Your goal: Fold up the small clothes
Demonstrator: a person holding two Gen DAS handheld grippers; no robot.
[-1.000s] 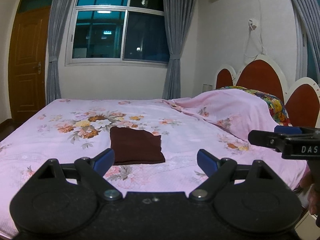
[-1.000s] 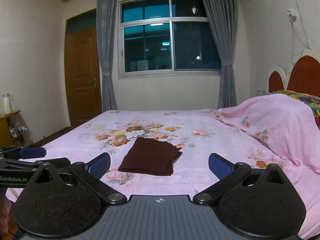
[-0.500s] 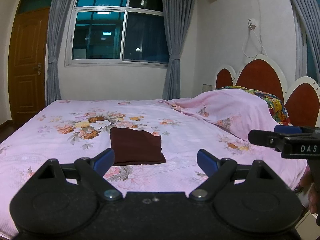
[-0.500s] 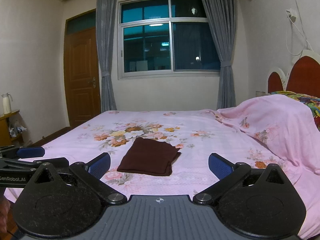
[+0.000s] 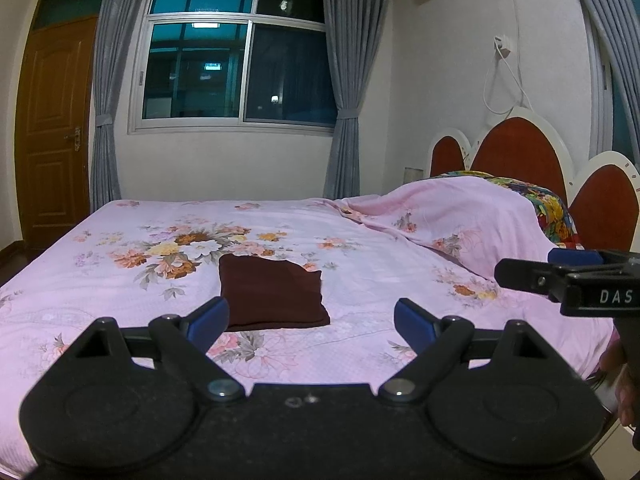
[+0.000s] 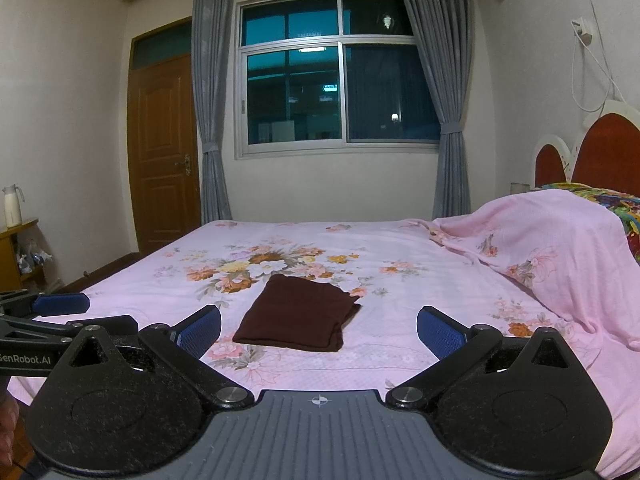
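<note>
A dark brown garment lies folded into a flat rectangle on the pink floral bed sheet; it also shows in the right wrist view. My left gripper is open and empty, held above the near edge of the bed, short of the garment. My right gripper is open and empty too, also short of the garment. The right gripper shows at the right edge of the left wrist view, and the left gripper at the left edge of the right wrist view.
A pink-covered mound of pillows with a colourful quilt lies at the red headboard on the right. A wooden door, a window and grey curtains stand behind the bed. A side table with a white jug stands at the far left.
Both grippers have barely shifted; the garment sits a touch higher in the views. Nothing was grasped or released.
</note>
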